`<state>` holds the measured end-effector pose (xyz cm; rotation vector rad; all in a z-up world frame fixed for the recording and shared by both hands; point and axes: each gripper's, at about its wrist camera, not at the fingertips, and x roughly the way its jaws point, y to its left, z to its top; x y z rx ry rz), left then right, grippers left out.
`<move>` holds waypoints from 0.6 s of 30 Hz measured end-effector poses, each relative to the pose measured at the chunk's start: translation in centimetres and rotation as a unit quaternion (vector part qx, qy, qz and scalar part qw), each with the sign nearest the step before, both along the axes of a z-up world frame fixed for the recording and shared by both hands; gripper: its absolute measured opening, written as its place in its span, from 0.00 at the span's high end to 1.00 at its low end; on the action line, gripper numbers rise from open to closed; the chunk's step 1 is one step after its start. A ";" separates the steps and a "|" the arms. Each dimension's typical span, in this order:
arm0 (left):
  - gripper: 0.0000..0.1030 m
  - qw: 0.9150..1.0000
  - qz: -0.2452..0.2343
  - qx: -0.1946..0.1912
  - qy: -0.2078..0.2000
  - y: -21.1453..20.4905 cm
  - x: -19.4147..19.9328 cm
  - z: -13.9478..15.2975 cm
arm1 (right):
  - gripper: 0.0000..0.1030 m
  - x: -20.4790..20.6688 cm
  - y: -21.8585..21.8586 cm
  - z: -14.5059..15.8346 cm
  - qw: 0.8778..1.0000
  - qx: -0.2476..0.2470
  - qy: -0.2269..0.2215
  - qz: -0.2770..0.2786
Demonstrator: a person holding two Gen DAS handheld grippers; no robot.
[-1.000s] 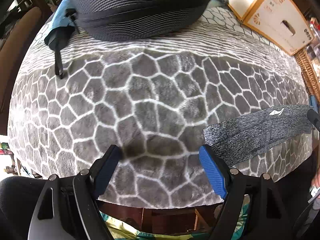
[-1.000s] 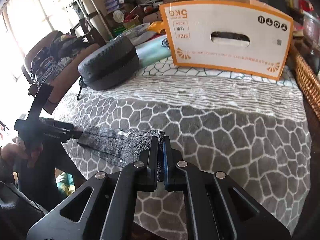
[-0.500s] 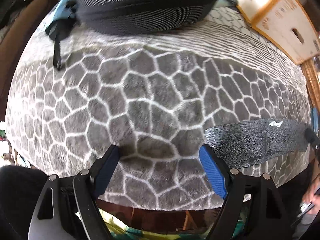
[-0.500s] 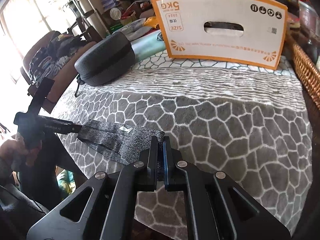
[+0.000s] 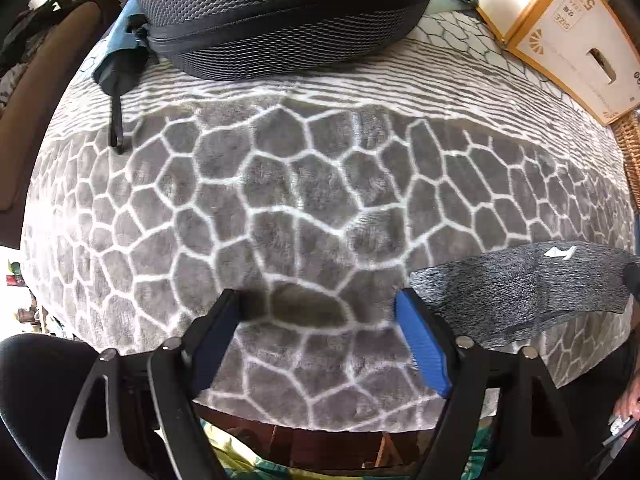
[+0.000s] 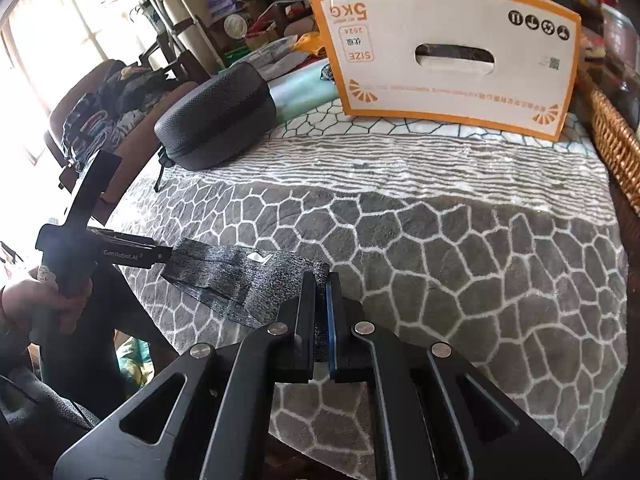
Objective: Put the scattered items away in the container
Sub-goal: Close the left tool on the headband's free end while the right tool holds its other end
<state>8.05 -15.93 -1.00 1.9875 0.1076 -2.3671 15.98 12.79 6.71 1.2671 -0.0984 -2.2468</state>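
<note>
A grey heathered fabric band (image 6: pixel 240 280) with a small white logo lies near the table's front edge. My right gripper (image 6: pixel 320 280) is shut on its right end. In the left wrist view the band (image 5: pixel 520 292) stretches off to the right. My left gripper (image 5: pixel 318 300) points down at the blanket just left of the band's free end. Its jaws are closing, with only blanket between them. From the right wrist view, the left gripper (image 6: pixel 160 254) has its fingertips at the band's left end. A dark hard-shell zip case (image 5: pixel 280 12) sits shut at the back left.
A grey blanket with a white cell pattern (image 5: pixel 300 184) covers the table. A white and orange cardboard box (image 6: pixel 452 64) stands at the back. A wicker basket (image 6: pixel 616 148) sits at the right edge. A blue and black folded item (image 5: pixel 120 60) lies beside the case. A person's hand (image 6: pixel 48 300) holds the left gripper.
The left gripper's jaws stand slightly narrower, and its view has rolled a little. The right gripper keeps its hold on the band and has not moved.
</note>
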 end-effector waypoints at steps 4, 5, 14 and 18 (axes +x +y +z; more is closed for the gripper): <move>0.84 0.999 0.007 0.034 0.001 3.2 -2.0 1.8 | 0.95 -0.3 0.1 -0.4 1.000 0.003 -0.009 -0.003; 0.91 0.999 0.011 0.046 -0.003 3.0 -2.4 1.9 | 0.95 -0.4 0.1 -0.5 1.000 0.003 -0.009 -0.002; 0.51 0.987 0.043 0.151 -0.017 1.6 -2.6 2.5 | 0.95 -0.4 -0.1 -0.5 1.000 0.003 -0.009 -0.001; 0.34 0.982 0.027 0.187 -0.018 1.9 -1.7 1.3 | 0.95 -0.3 -0.1 -0.4 1.000 0.003 -0.010 -0.002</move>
